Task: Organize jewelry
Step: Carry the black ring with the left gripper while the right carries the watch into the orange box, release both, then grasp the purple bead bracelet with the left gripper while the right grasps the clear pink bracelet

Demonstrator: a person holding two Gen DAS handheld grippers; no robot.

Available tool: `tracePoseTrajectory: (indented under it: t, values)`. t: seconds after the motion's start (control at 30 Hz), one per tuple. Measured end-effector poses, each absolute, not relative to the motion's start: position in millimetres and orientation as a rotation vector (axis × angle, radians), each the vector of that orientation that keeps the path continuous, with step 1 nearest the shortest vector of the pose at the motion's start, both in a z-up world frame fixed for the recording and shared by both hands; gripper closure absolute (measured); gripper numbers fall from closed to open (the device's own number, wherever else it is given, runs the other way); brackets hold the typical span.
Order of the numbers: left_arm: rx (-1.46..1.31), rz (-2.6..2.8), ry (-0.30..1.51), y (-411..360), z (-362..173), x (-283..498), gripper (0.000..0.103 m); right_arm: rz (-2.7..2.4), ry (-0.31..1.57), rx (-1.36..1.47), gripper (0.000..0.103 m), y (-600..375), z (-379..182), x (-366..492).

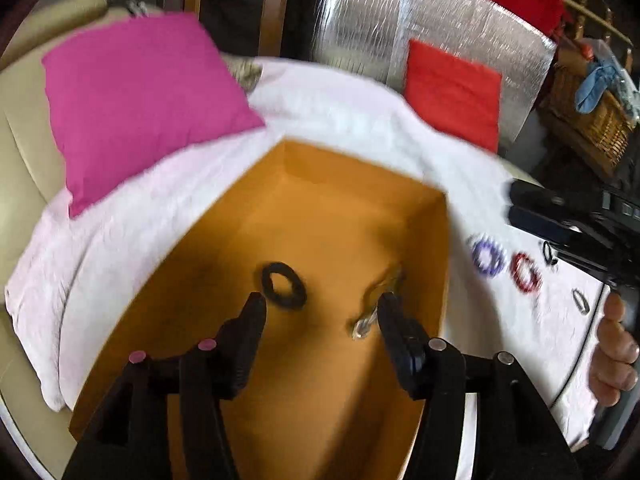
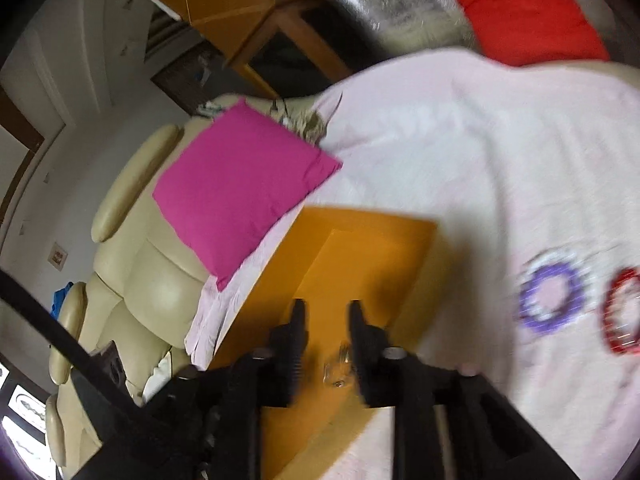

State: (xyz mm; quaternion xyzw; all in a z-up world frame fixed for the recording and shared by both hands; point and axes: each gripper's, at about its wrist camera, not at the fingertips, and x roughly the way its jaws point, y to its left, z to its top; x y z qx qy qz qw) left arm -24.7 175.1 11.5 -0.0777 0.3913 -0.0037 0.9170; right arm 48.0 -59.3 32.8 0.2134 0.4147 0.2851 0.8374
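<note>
An orange cardboard box lies open on a white cloth. Inside it lie a black ring-shaped bracelet and a clear, silvery piece of jewelry. My left gripper is open and empty, low over the box floor, its fingers either side of both pieces. On the cloth to the right lie a purple bracelet, a red bracelet and two small rings. My right gripper is open over the box, with the clear piece lying between its fingers, not gripped. The purple and red bracelets lie to its right.
A pink cushion lies on the cloth at the left, a red cushion stands at the back right before a silver panel. The cloth covers a cream sofa. A wicker basket stands at far right. The right gripper and hand show at right.
</note>
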Motion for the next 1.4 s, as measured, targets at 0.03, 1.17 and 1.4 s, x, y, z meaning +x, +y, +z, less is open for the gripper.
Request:
tracePoseTrajectory:
  t: [0.03,1.17,1.4]
  values:
    - [-0.156,-0.007,0.791,172.8,14.3,-23.8,0.043,0.579,0.841,0.457,0.067,-79.5,41.9,42.9]
    - [-0.021,-0.228,0.932,-3.4,-36.2,61.0,0.059,0.163,1.054,0.422,0.065,-229.6,-37.5,55.4]
    - [0.02,-0.303,0.867,-29.7,-34.2,66.1,0.058,0.115,1.051,0.335,0.094,-223.0,-39.9,53.9]
